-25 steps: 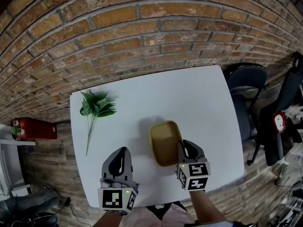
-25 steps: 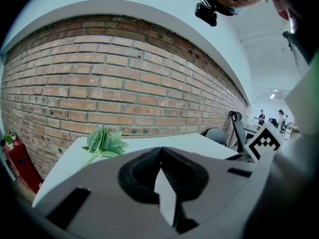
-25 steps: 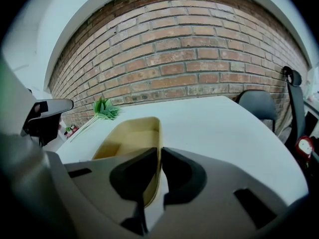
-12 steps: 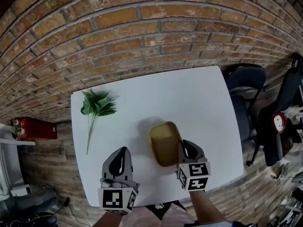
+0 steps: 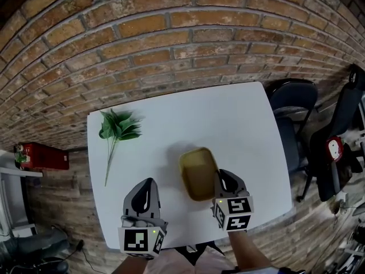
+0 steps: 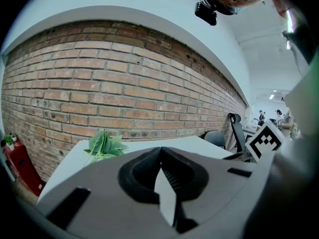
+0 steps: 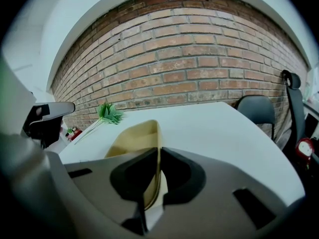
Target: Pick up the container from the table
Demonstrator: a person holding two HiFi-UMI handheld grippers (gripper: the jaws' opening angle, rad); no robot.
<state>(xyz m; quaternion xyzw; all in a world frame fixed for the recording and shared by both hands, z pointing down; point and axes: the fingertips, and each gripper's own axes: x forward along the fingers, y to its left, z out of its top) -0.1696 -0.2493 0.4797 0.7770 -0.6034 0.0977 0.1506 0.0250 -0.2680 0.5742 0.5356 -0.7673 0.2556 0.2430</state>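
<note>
Container [image 5: 198,173] wall sits pinched in my right gripper [image 5: 224,179], its thin rim giving purchase to lift; left gripper [image 5: 146,188] rests closed, empty.

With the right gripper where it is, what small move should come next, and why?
Probably a short, straight lift: the right gripper has its jaws closed on a wall of the yellow container, which looks to sit on the white table.
</note>
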